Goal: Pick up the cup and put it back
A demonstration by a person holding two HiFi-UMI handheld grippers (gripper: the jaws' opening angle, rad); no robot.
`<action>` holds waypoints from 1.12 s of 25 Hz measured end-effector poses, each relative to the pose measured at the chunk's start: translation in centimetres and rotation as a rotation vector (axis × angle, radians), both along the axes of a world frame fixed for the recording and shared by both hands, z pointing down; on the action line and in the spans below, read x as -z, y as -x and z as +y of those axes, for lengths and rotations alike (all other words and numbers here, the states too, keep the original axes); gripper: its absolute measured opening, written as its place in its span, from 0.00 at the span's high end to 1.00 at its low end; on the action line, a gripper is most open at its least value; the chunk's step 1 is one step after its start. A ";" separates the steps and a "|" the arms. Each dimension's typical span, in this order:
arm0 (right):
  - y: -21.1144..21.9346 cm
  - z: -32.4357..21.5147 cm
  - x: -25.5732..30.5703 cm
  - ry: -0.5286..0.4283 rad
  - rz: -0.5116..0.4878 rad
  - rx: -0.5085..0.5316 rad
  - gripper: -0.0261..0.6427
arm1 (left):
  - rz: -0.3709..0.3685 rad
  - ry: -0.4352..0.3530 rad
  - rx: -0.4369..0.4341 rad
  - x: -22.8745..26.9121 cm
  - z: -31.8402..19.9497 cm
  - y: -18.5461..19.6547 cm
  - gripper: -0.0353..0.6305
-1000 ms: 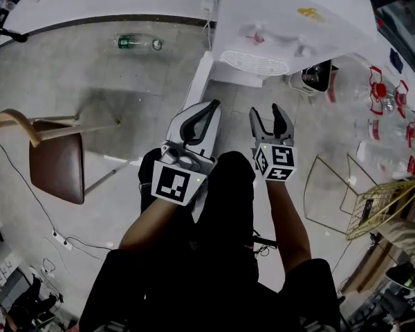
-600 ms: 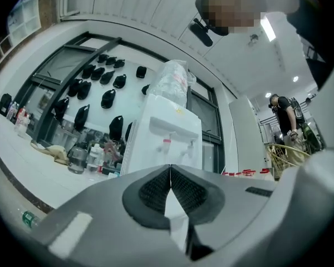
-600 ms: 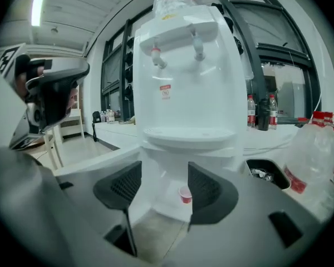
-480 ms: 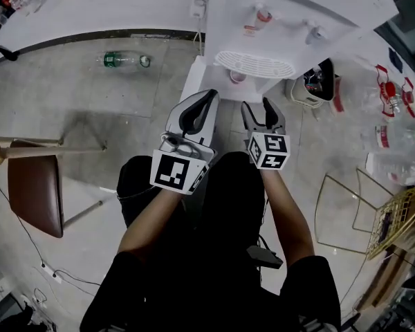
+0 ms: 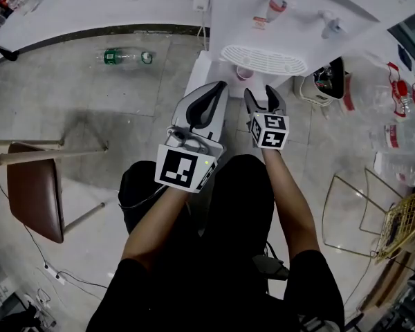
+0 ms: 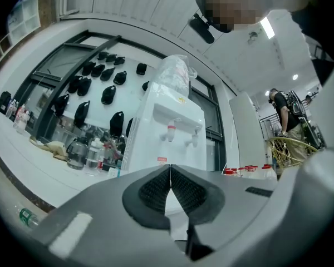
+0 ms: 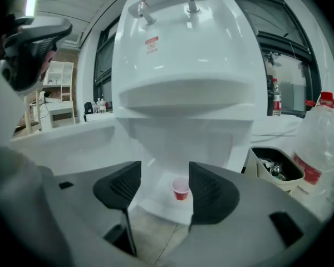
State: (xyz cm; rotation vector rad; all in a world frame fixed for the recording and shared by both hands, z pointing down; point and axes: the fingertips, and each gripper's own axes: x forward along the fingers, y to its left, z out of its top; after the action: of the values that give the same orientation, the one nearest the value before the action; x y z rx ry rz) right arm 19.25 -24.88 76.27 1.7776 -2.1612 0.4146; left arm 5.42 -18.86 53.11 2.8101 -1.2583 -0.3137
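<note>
Right gripper view: right claw (image 7: 164, 187) spread wide, empty, red cup (image 7: 180, 190) ahead | left claw (image 6: 170, 174) pressed together, empty

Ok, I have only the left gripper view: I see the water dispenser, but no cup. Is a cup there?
Observer: Yes. In the right gripper view a small red cup stands upright on the white base at the foot of the water dispenser.
Operator: Does the right gripper hold it?
Observer: No. The right gripper is open; the cup shows between its fingers, farther off, untouched.
Operator: Anything beside the dispenser?
Observer: A dark-lined bin stands at its right in that view.
</note>
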 end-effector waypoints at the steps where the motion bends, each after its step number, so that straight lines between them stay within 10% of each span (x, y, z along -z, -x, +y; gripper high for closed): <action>1: -0.1 -0.5 -0.9 0.014 -0.002 -0.004 0.58 | 0.002 0.003 -0.002 -0.2 0.0 -0.1 0.94; 28: -2.5 -11.7 -16.5 0.307 0.118 -0.112 0.46 | 0.043 0.088 -0.026 -2.9 -1.4 -1.1 0.94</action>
State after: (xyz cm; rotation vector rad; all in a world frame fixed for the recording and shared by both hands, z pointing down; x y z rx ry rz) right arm 21.71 -36.62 92.78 1.7067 -1.8127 0.6162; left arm 6.52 -20.28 55.99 2.7294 -1.1949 -0.3079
